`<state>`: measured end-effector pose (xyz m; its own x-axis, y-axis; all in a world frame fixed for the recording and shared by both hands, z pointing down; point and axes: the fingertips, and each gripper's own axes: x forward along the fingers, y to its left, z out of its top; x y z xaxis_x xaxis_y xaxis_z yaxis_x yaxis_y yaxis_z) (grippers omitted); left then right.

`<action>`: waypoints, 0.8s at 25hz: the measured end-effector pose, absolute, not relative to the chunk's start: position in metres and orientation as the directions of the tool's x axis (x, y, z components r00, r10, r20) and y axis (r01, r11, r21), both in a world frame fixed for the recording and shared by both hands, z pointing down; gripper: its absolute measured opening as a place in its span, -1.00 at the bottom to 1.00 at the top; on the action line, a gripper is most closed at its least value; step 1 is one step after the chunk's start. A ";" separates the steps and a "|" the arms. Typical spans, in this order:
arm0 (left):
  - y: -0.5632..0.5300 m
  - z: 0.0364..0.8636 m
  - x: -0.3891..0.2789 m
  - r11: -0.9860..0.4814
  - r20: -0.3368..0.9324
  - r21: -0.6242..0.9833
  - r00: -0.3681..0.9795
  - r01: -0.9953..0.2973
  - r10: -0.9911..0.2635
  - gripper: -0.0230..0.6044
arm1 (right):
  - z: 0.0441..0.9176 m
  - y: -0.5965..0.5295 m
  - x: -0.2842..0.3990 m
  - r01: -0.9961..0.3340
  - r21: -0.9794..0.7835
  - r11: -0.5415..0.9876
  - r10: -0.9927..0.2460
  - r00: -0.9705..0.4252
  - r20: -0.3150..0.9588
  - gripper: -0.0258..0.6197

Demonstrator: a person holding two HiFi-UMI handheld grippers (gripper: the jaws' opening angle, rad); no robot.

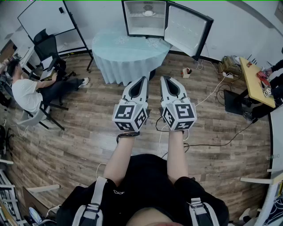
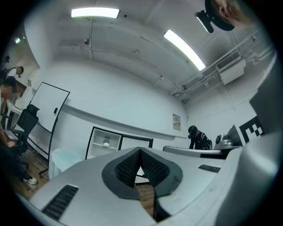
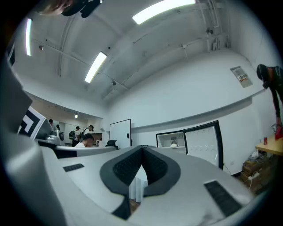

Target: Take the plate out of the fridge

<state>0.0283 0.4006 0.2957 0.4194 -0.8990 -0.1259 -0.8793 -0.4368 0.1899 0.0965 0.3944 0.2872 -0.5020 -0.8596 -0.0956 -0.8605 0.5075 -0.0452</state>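
A small black-framed fridge (image 1: 144, 20) stands open against the far wall, its door (image 1: 185, 30) swung to the right. A white plate (image 1: 148, 13) rests on its upper shelf, also seen as the plate (image 2: 105, 143) and the plate (image 3: 174, 145). My left gripper (image 1: 143, 80) and right gripper (image 1: 164, 79) are held side by side over the wooden floor, well short of the fridge. Both are shut with nothing between the jaws. Left gripper (image 2: 140, 152) and right gripper (image 3: 142, 150) show their dark pads meeting.
A round table (image 1: 127, 46) with a pale blue cloth stands between me and the fridge. A person (image 1: 31, 90) sits at the left beside a whiteboard (image 1: 46, 20). A yellow desk (image 1: 254, 81) with another person is at the right. Cables (image 1: 212, 95) trail across the floor.
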 end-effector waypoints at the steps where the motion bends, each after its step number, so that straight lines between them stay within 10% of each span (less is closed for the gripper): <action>1: 0.401 0.296 0.026 -0.437 -0.126 0.198 0.420 -0.877 -0.899 -0.92 | 0.287 0.395 0.094 -0.857 -0.048 0.514 -0.856 -0.508 -0.101 -0.91; 20: 0.346 0.331 -0.021 -0.416 -0.047 0.264 0.419 -0.870 -0.907 -0.92 | 0.310 0.345 0.067 -0.843 -0.170 0.511 -0.858 -0.489 -0.154 -0.90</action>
